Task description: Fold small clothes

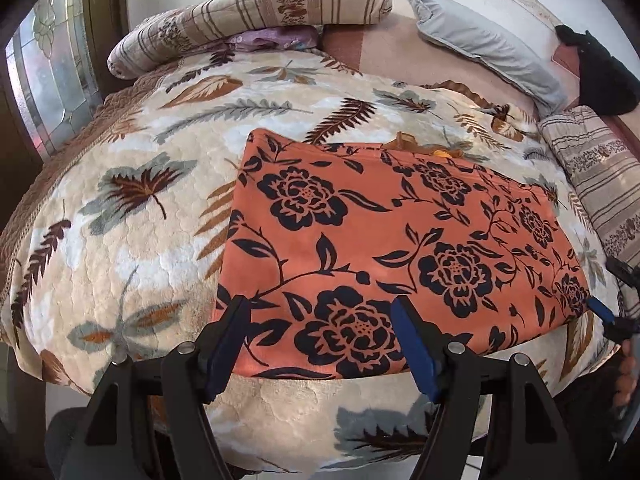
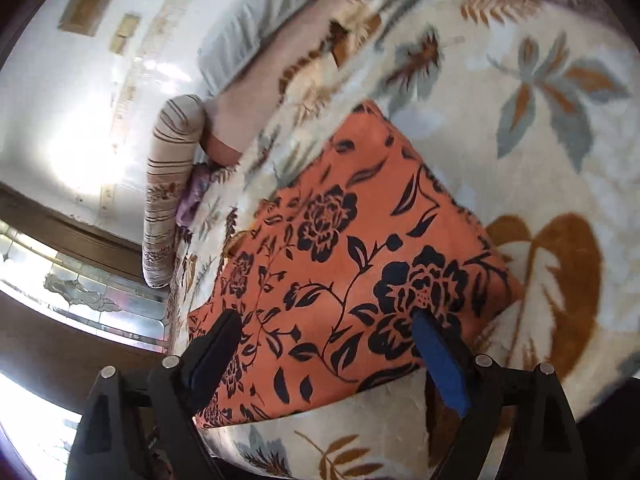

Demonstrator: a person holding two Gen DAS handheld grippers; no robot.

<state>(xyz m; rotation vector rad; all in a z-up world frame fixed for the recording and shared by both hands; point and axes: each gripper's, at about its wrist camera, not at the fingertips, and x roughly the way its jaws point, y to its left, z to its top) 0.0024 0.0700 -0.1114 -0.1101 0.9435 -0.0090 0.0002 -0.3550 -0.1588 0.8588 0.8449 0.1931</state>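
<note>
A bed (image 1: pixel 132 248) under a plush leaf-print blanket (image 1: pixel 120 216) fills both views, w/ striped bolsters (image 1: pixel 256 12) and a grey pillow (image 1: pixel 480 44) at the far end. On the blanket, toward the near edge and right of centre in the left wrist view, lies the orange floral garment (image 1: pixel 400 240), already flattened into a rough rectangle; a tan scrap of fabric (image 1: pixel 404 140) peeks out at its far edge.

Handling, as a judgement: the garment looks light, thin and limp, w/ no stiffness to hold a crease by itself, so it will likely sag and drag when lifted. The fleecy blanket under it probably gives some friction, which helps the lower layer stay put but may snag a sliding fold. Nothing fragile. Best holds appear to be the two near corners or the near hem, pinched thru all layers so they travel together.

The left tool (image 1: pixel 320 308) hovers at the near-left part of the cloth, jaws apart, nothing between the pads; whether the tips brush the fabric cannot be told. The right tool (image 2: pixel 328 320) stands wide open over the garment's near end in its own view, blue pad (image 2: pixel 440 364) clear of cloth, gripping nothing. Its tip also shows at the garment's near-right corner in the left wrist view, beside the person's hand (image 1: pixel 624 380).
</note>
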